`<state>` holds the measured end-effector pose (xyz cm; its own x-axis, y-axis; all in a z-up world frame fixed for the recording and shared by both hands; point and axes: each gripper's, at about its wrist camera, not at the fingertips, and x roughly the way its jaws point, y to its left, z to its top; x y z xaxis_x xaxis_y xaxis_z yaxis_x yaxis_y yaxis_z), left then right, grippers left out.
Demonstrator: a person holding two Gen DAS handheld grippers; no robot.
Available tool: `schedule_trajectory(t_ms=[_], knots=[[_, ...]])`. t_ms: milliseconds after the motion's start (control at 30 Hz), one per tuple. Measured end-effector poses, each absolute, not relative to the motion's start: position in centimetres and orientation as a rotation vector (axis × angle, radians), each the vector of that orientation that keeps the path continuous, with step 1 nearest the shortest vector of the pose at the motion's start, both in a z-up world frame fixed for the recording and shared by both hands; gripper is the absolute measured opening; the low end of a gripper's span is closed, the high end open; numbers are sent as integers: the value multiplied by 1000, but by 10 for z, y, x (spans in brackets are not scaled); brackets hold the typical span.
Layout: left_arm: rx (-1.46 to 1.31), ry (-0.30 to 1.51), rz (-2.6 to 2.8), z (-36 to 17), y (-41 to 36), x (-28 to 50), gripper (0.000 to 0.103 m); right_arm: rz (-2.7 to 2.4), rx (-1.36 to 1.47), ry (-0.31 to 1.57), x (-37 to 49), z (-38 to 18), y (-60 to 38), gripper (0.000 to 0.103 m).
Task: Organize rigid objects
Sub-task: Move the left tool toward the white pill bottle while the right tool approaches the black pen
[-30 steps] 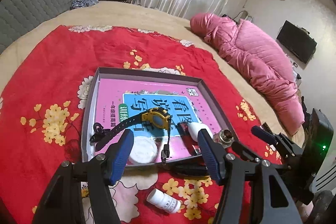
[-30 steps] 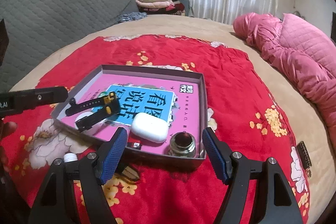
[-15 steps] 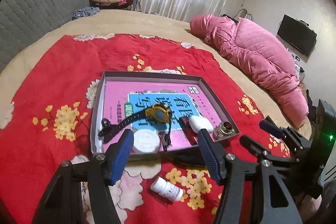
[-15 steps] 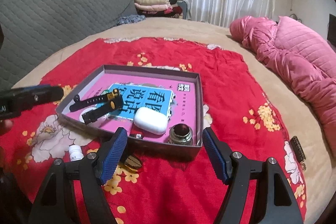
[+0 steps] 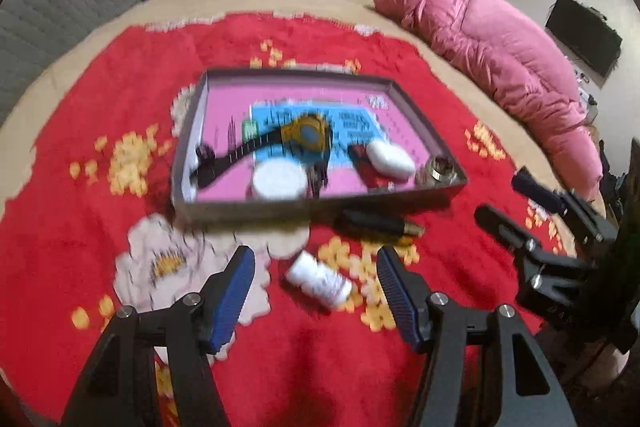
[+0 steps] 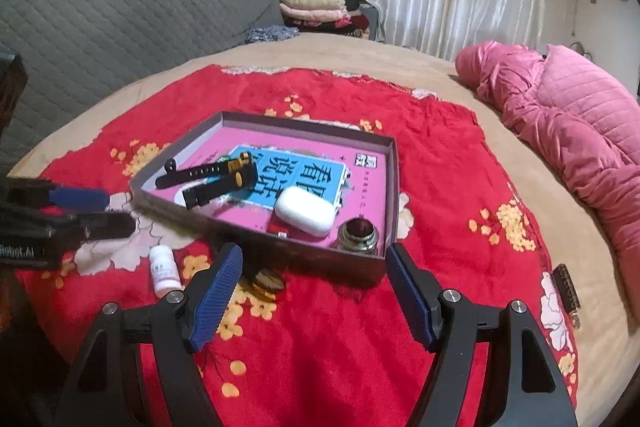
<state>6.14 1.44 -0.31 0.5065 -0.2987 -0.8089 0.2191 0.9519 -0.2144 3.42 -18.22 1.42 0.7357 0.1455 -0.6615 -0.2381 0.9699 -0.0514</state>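
A shallow grey box (image 5: 312, 205) (image 6: 394, 187) lies on the red flowered blanket with a pink book in its bottom. In it are a black-and-yellow watch (image 5: 308, 133) (image 6: 220, 175), a white round case (image 5: 280, 179), a white earbud case (image 5: 390, 159) (image 6: 306, 209) and a metal cylinder (image 5: 440, 169) (image 6: 358, 235). Outside, near the front wall, lie a small white bottle (image 5: 320, 281) (image 6: 164, 271) and a black-and-gold piece (image 5: 376, 225) (image 6: 266, 281). My left gripper (image 5: 313, 255) is open above the bottle. My right gripper (image 6: 314, 253) is open and empty before the box.
A pink quilt (image 5: 500, 67) (image 6: 580, 131) is bunched along the bed's right side. A grey padded headboard (image 6: 120, 15) rises at the left, with folded clothes (image 6: 312, 7) behind. A small dark object (image 6: 566, 287) lies near the bed's right edge.
The left gripper has drawn back from the box and tipped down, so the white bottle now lies between its fingers. The right gripper has backed off a little from the box.
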Motion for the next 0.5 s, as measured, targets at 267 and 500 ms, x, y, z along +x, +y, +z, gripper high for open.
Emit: schedule_trajectory(t_ms=[267,500], knots=[[-61,1093,-278,-28,6,50,63,225,-140,737,30,10,-185,75],[-47,1141,-279,-38,-3,44,63,236,-155,792,25,-4,-186,75]])
